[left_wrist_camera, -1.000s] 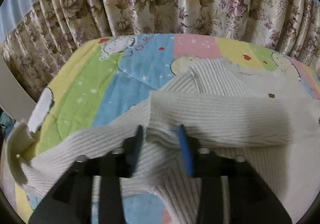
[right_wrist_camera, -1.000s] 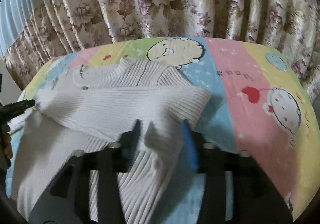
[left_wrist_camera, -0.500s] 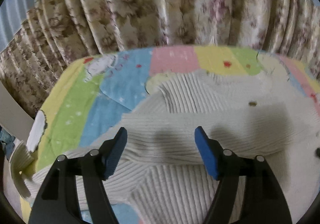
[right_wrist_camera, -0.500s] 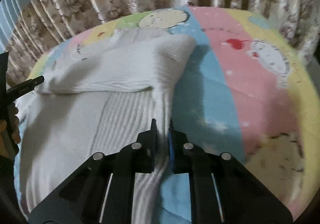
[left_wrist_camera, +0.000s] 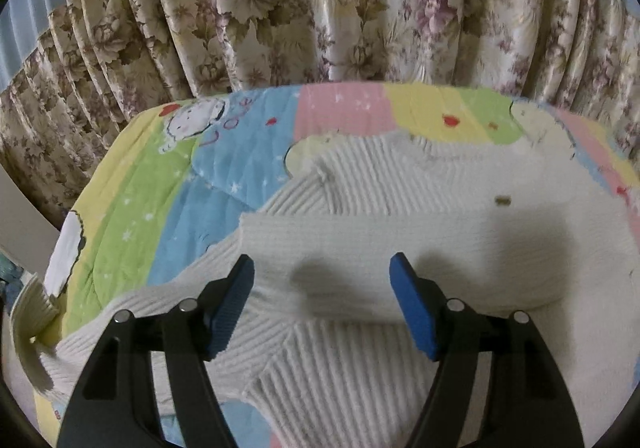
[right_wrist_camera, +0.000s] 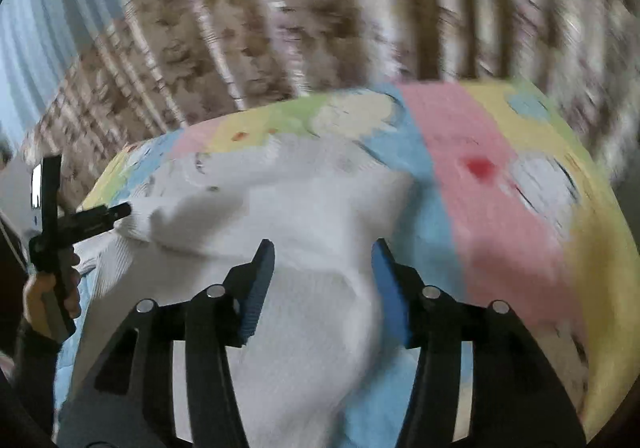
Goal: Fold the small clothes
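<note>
So the white ribbed sweater (left_wrist_camera: 400, 248) is lying flat on the colourful cartoon blanket (left_wrist_camera: 168, 208), one sleeve folded across its chest. Left gripper (left_wrist_camera: 322, 280) hovers over that sleeve, fingers spread wide, nothing pinched. Over to the right gripper (right_wrist_camera: 322, 268): fingers also apart, straddling the sweater's side. That view's really smeared, and the flowery curtain (left_wrist_camera: 320, 8) behind is just blur there.

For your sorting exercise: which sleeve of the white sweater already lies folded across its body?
The sleeve lying crosswise over the sweater between the left gripper's open jaws; the other sleeve trails off the quilt's left edge.
</note>
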`<move>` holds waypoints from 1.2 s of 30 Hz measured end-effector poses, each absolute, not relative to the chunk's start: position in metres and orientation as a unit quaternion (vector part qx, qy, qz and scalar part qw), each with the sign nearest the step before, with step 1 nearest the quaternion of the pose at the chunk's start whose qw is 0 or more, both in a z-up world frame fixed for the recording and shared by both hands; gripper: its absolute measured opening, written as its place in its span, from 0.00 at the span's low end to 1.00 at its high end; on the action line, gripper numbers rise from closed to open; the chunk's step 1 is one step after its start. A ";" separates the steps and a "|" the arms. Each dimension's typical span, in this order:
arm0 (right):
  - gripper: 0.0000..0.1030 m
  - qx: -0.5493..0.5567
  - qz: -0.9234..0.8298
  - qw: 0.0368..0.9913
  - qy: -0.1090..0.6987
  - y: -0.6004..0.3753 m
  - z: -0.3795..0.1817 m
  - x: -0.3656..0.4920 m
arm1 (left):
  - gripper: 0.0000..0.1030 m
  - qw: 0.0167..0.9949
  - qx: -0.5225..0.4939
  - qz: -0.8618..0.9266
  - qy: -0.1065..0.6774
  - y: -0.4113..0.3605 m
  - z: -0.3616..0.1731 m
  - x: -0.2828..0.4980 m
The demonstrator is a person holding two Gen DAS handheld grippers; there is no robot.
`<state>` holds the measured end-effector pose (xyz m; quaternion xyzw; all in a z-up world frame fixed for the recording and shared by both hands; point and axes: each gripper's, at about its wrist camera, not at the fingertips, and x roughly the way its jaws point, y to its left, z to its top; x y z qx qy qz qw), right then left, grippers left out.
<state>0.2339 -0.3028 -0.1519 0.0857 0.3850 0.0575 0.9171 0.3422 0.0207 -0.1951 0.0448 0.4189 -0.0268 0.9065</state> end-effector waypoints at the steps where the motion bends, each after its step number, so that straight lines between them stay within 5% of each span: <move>1: 0.50 0.071 0.066 0.919 0.381 -0.287 -0.157 0.249 | 0.69 0.906 0.041 -0.027 0.420 0.020 -0.195 0.346; 8: 0.35 -0.040 0.079 0.897 0.433 -0.229 -0.207 0.313 | 0.69 0.891 0.070 -0.018 0.449 0.001 -0.217 0.364; 17: 0.24 0.043 0.032 0.901 0.430 -0.317 -0.210 0.303 | 0.76 0.890 0.061 -0.004 0.451 0.023 -0.224 0.347; 20: 0.33 0.031 0.042 0.904 0.424 -0.302 -0.198 0.296 | 0.76 0.890 0.073 0.006 0.450 0.017 -0.222 0.346; 22: 0.57 0.043 0.066 0.908 0.411 -0.291 -0.186 0.287 | 0.76 0.889 0.075 0.006 0.451 0.015 -0.215 0.343; 27: 0.88 0.010 0.079 0.912 0.403 -0.246 -0.170 0.272 | 0.92 0.898 0.096 0.037 0.428 0.020 -0.192 0.318; 31: 0.97 0.004 0.091 0.908 0.408 -0.219 -0.169 0.261 | 0.93 0.895 0.115 0.055 0.427 0.037 -0.184 0.296; 36: 0.97 0.022 0.098 0.892 0.442 -0.199 -0.175 0.255 | 0.93 0.893 0.122 0.081 0.425 0.083 -0.181 0.275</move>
